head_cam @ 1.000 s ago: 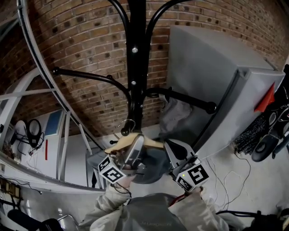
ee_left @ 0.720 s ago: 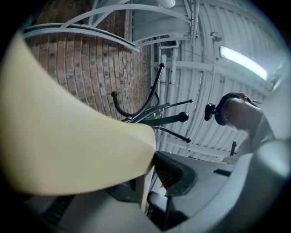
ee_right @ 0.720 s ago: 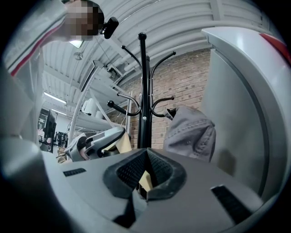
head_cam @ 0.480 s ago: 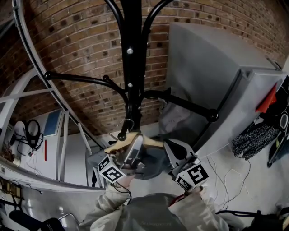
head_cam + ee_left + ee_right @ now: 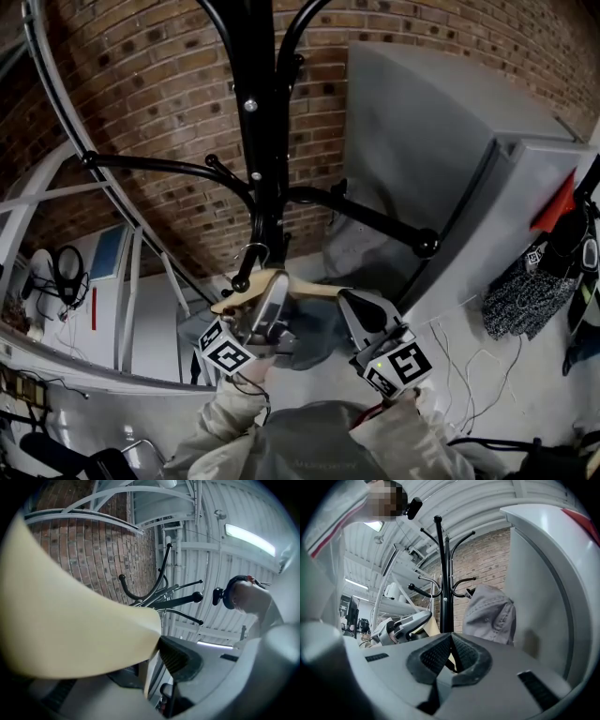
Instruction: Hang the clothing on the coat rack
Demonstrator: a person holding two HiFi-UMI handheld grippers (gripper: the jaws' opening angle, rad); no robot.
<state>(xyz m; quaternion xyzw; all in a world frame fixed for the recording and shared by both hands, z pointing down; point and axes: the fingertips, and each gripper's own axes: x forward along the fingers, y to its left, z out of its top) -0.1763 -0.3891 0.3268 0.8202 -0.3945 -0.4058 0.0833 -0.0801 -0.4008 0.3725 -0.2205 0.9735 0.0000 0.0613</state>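
Since a second ago, the coat rack (image 5: 262, 141) has slid leftward across the head view, while both grippers and their load sit nearly where they were, so we put the shift down to the camera. Item one: left gripper (image 5: 279, 292), its jaws clamped on the pale wooden hanger (image 5: 311, 288); in its own view the hanger (image 5: 70, 620) fills the gap and one pad (image 5: 180, 660) presses against it. Item two: right gripper (image 5: 356, 302), just beside the hanger's right end, its jaws drawn together with nothing we can make out between them. Item three: the clothing (image 5: 314, 336), dark grey, draped below the hanger between the two grippers. Item four: the hanger's wire hook (image 5: 251, 251), close by the ball tip (image 5: 241, 281) of a low rack arm; we cannot tell whether it is over that arm. Item five: a grey garment (image 5: 490, 613) already hung on the rack's right side. Hazards, as we judge them: the hook could slip off the ball tip if released early, and a tilted hanger held at one point could shed the clothing.
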